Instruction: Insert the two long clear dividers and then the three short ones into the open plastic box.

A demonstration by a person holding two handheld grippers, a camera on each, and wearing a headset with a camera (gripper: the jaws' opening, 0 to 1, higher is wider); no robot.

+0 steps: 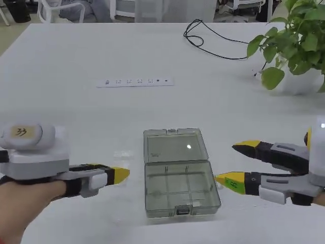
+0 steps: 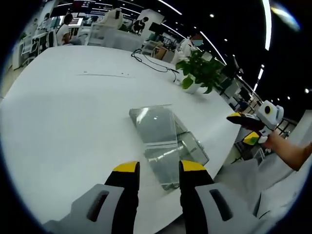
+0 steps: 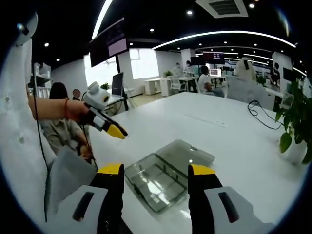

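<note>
The open plastic box (image 1: 182,189) sits on the white table (image 1: 76,61) at 6 o'clock of the head view's centre. Its lid (image 1: 175,145) is laid flat at the box's 12 o'clock. Faint clear dividers (image 1: 187,182) cross the tray into compartments; how many cannot be counted.

The left gripper (image 1: 120,174) lies at the box's 9 o'clock, near but apart from it, and side-on, so the head view gives only one yellow tip. The left gripper view settles it: the left gripper (image 2: 160,168) has its jaws spread with nothing between them, the box (image 2: 168,146) beyond at 12 o'clock and the right gripper (image 2: 247,129) at 3 o'clock.

The right gripper (image 1: 236,162) is at the box's 3 o'clock, its jaws wide apart and empty, the lower tip just beside the box's corner. In its own view the right gripper (image 3: 156,169) faces the box (image 3: 161,178), with the left gripper (image 3: 110,127) at 10 o'clock and a seated person (image 3: 58,124) behind it.

A power strip (image 1: 134,81) lies at the box's 11 o'clock, a black cable (image 1: 213,38) at 12 o'clock and a potted plant (image 1: 292,46) at 2 o'clock.
</note>
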